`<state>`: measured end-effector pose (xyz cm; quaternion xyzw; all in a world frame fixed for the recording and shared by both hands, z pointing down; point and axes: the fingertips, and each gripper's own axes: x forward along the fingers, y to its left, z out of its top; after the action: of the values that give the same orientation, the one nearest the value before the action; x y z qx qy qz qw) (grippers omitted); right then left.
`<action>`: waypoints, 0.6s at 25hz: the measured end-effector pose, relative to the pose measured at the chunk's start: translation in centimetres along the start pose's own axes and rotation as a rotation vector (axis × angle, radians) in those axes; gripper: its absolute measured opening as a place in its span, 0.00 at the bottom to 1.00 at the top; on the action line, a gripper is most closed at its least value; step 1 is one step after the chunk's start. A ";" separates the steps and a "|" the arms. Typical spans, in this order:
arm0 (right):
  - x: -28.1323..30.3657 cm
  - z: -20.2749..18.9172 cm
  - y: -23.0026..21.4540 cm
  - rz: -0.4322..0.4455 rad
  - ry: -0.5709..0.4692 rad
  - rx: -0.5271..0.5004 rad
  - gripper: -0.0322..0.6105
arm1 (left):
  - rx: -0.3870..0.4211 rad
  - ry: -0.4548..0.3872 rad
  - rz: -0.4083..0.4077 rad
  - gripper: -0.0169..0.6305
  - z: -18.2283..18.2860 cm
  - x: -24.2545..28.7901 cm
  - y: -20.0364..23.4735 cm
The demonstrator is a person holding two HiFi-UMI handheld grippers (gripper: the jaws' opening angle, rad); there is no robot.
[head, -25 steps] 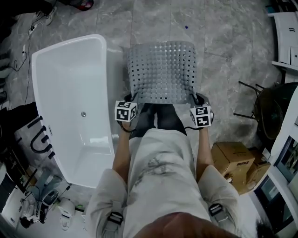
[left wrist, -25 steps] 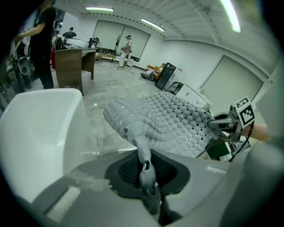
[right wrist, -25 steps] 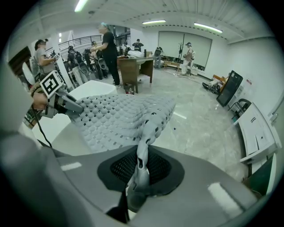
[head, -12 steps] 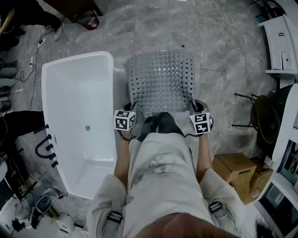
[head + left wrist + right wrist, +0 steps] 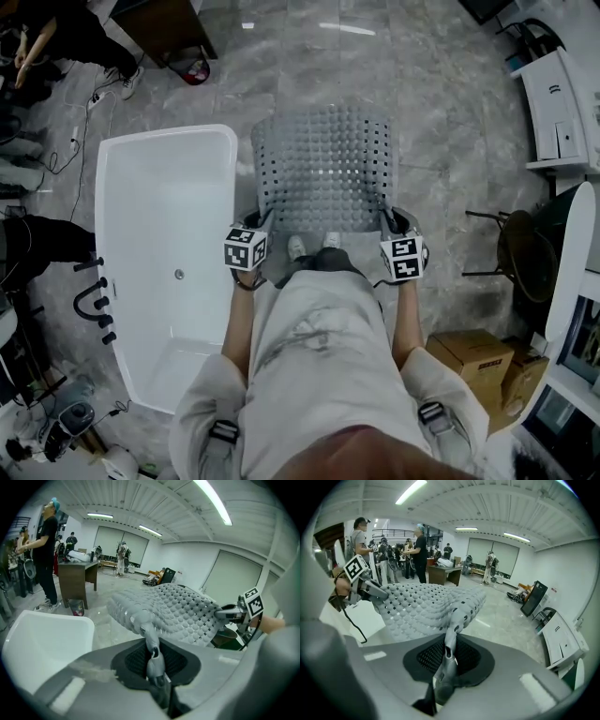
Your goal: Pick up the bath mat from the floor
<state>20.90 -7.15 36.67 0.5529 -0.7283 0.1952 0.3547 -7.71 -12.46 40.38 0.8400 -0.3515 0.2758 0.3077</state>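
Jaws of left gripper (image 5: 260,225) and right gripper (image 5: 388,218) each pinch a near corner of the bath mat (image 5: 323,169) beside the bathtub (image 5: 159,234); an even lift should carry its far edge clear of the floor (image 5: 441,141).

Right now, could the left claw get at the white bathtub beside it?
Probably not usefully: the left claw is shut on a corner of the grey perforated rubber bath mat, though nothing stands between it and the white bathtub.

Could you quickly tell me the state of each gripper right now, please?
Left gripper: closed, pinching one near corner of the bath mat.
Right gripper: closed, pinching the mat's other near corner.
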 end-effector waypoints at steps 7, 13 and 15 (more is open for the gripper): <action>-2.6 4.7 -0.2 -0.018 -0.077 -0.026 0.12 | 0.048 -0.068 0.002 0.09 4.5 -3.4 -0.4; -5.4 7.8 -0.5 -0.031 -0.146 -0.027 0.12 | 0.101 -0.140 0.001 0.09 8.3 -6.0 -1.3; -6.4 8.7 -0.7 -0.036 -0.172 -0.028 0.12 | 0.114 -0.163 0.002 0.09 9.4 -6.8 -1.6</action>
<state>19.87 -8.98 26.04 0.5756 -0.7487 0.1306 0.3018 -8.25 -15.39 29.06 0.8755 -0.3598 0.2264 0.2298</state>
